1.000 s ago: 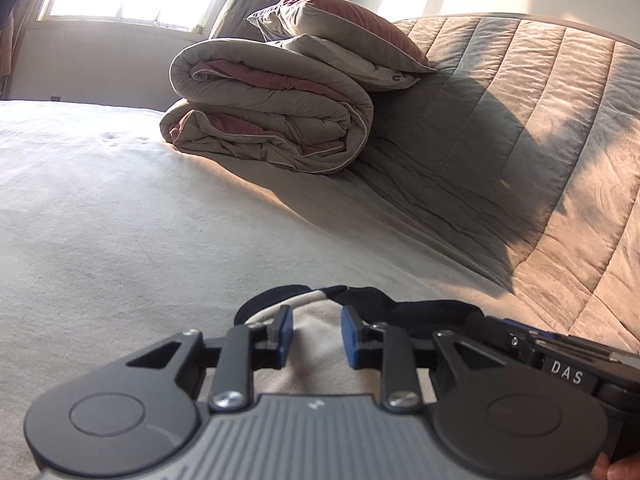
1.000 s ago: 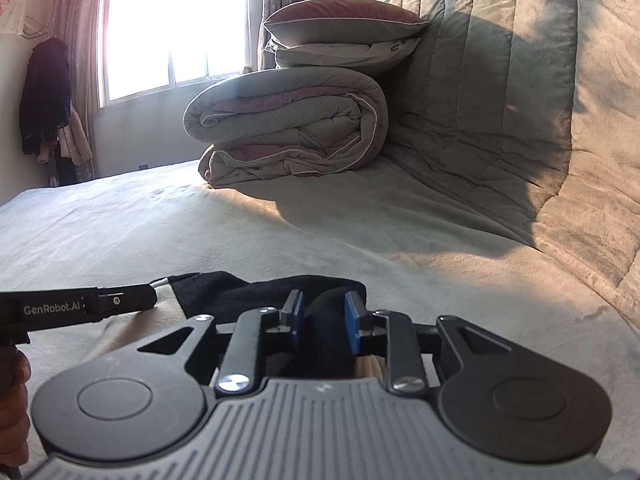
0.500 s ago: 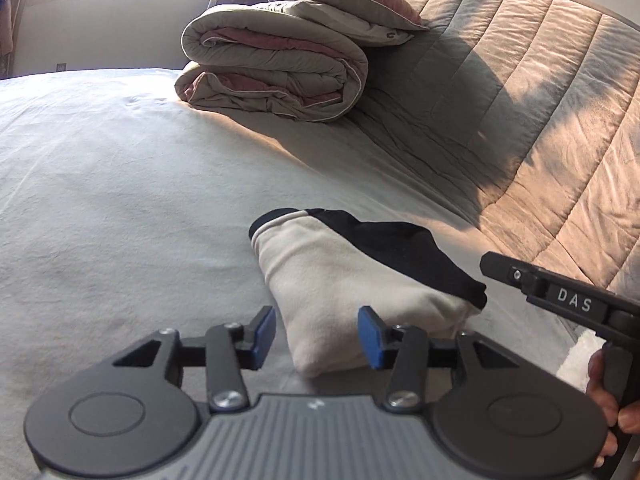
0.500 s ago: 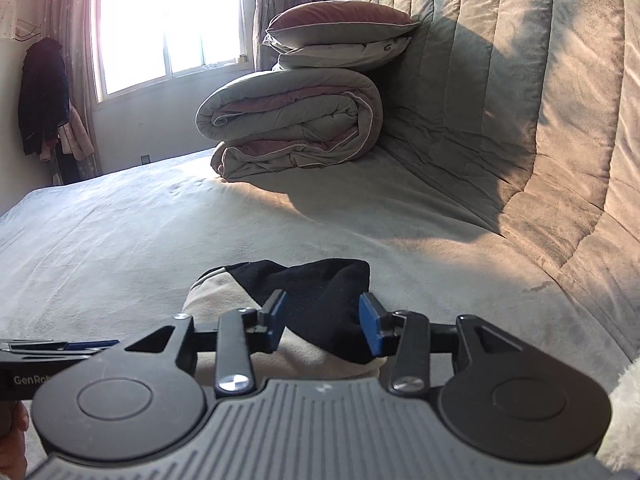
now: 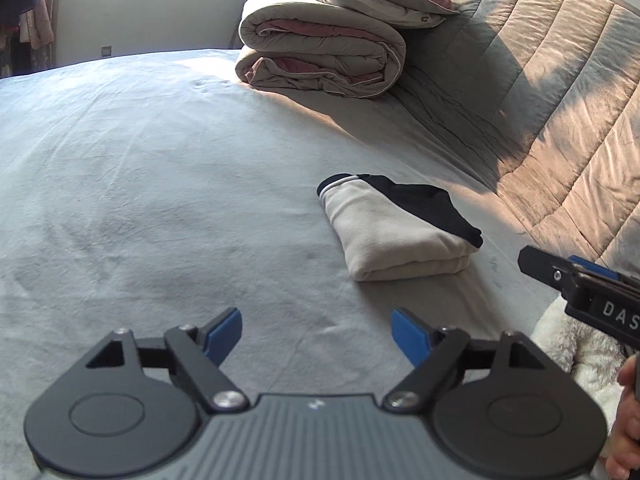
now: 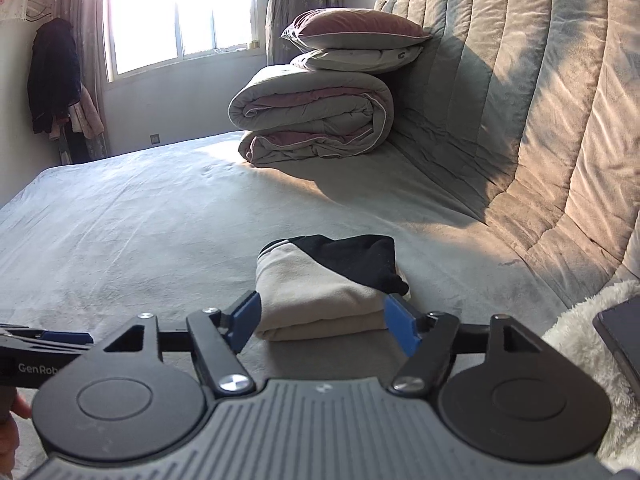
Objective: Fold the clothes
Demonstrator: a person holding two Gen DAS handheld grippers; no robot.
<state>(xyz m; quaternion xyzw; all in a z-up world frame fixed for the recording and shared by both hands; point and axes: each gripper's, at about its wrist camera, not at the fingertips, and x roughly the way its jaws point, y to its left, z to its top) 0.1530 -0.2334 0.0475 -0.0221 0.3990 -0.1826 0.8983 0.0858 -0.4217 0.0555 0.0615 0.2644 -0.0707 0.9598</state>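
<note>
A folded cream and black garment [image 5: 396, 228] lies as a compact bundle on the grey bed sheet [image 5: 160, 184]. In the right wrist view the same folded garment [image 6: 324, 292] sits just beyond my fingertips. My left gripper [image 5: 318, 334] is open and empty, hovering over the sheet to the near left of the bundle. My right gripper [image 6: 322, 320] is open, nothing between its blue pads, its tips framing the bundle's near edge without gripping it. The right gripper's black body [image 5: 580, 284] shows at the right edge of the left wrist view.
A rolled grey and pink duvet [image 6: 312, 120] with two pillows [image 6: 356, 46] on top stands at the far end. A quilted grey headboard [image 6: 540, 100] rises on the right. A white fluffy blanket [image 6: 580, 332] and a dark flat object [image 6: 624, 340] lie near right. Coats [image 6: 54, 76] hang by the window.
Both grippers let go of the garment, opened wide and pulled back and up from it. The folded bundle now rests alone on the sheet.
</note>
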